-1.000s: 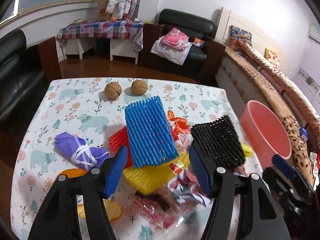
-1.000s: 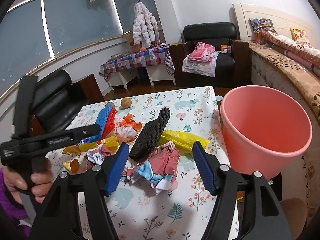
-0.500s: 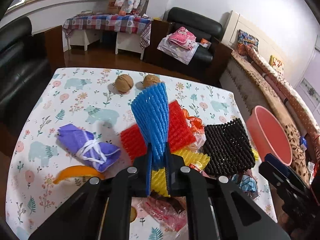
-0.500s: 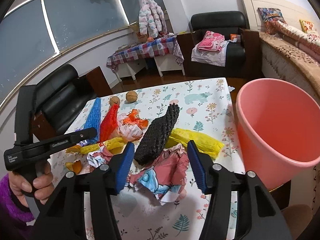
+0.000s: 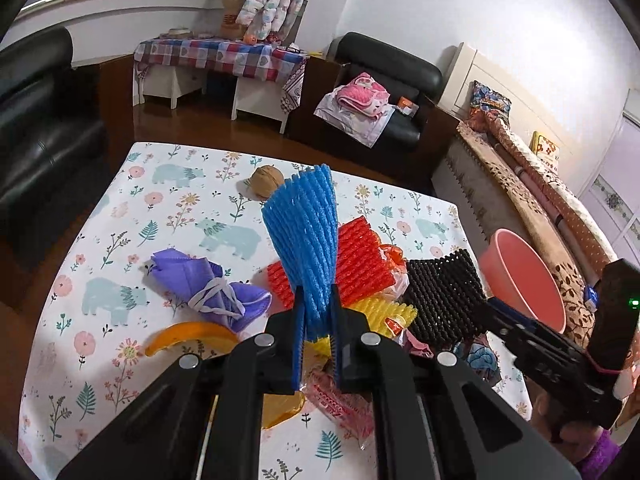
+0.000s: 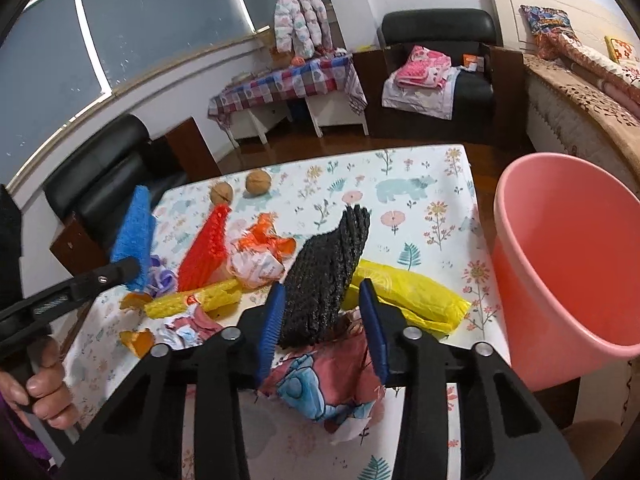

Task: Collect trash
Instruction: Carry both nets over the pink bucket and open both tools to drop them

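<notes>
The left gripper is held low over the near edge of the tabletop, and its jaws are clamped on the lower end of the blue net, which stands up and fans out above the fingers. The right gripper hangs at the near right part of the tabletop with jaws apart, and the black net stands between them; whether the pads touch it I cannot tell. Both nets are ribbed foam sleeves, and the pink bucket stands just beyond the right edge.
</notes>
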Demonstrator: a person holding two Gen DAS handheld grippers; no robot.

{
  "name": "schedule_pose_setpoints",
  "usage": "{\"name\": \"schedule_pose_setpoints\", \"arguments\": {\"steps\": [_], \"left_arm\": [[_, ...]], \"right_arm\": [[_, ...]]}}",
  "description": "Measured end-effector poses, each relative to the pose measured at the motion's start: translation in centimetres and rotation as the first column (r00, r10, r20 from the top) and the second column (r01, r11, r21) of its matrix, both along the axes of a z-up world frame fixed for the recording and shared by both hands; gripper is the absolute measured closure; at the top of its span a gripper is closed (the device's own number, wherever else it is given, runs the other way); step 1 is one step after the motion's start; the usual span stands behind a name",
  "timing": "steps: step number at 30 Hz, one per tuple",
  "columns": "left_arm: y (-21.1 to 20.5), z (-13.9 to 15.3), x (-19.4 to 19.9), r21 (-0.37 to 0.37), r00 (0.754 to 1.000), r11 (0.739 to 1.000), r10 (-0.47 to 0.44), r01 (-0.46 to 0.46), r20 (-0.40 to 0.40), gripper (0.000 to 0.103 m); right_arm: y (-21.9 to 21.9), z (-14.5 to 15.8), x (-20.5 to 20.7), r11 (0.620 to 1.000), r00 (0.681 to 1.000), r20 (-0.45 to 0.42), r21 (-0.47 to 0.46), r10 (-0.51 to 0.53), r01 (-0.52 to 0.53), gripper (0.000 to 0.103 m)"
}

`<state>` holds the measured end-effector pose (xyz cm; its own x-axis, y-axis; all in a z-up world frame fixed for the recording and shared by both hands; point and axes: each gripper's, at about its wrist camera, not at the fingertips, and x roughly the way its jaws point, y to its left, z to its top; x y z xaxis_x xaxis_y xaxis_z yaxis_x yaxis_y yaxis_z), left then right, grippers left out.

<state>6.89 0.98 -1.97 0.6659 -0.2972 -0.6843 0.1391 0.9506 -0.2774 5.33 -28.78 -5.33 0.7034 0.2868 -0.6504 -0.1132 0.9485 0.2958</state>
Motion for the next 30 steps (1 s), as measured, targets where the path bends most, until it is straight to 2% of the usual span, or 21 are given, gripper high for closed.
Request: {"name": "schedule_pose_setpoints", "arguments": {"steps": [1,3,5,14,20,22,27,30], "left_arm": [[0.0,0.1,0.0,0.001,1.000,1.000,-0.001,0.001,0.003,0.093],[0.0,0.2,-0.2,0.005,1.000,1.000,-0.003,0.003,0.010,0.093],[0.0,0.4,-0.4,0.005,1.000,1.000,-0.006,0.005,0.011,0.093],[-1.3,1.9,-1.2,0.001,0.998,0.999,-0.033,0.033,0.046,0.093],[-2.9,3.1,-1.5,0.009,0.995,0.998,-0.064,0.063,0.078,0.093],[-3.5,3.5,-1.6,0.010,0.993,0.997,-0.074,0.074,0.087,0.093],[-5.5,4.0,-1.6,0.016,0.988,0.992,-0.124,0.123,0.092,0.093],[-7.1,3.9,-1.5,0.021,0.983,0.987,-0.163,0.162,0.089,0.093]], "right_arm": [[0.0,-0.1,0.0,1.000,1.000,-0.005,0.002,0.000,0.000,0.073],[0.0,-0.2,-0.2,1.000,1.000,-0.012,0.017,0.007,-0.007,0.086],[0.0,0.1,-0.5,1.000,1.000,0.000,0.023,0.007,-0.007,0.090],[-1.9,3.1,-2.3,0.997,0.995,0.098,0.070,-0.026,0.019,0.091],[-3.9,4.6,-2.8,0.989,0.989,0.139,0.141,-0.052,0.032,0.091],[-4.4,5.2,-3.0,0.989,0.985,0.160,0.139,-0.067,0.045,0.091],[-5.5,6.2,-4.5,0.992,0.968,0.223,0.065,-0.117,0.105,0.091],[-7.1,6.2,-5.1,0.986,0.959,0.230,0.070,-0.166,0.154,0.091]]}}
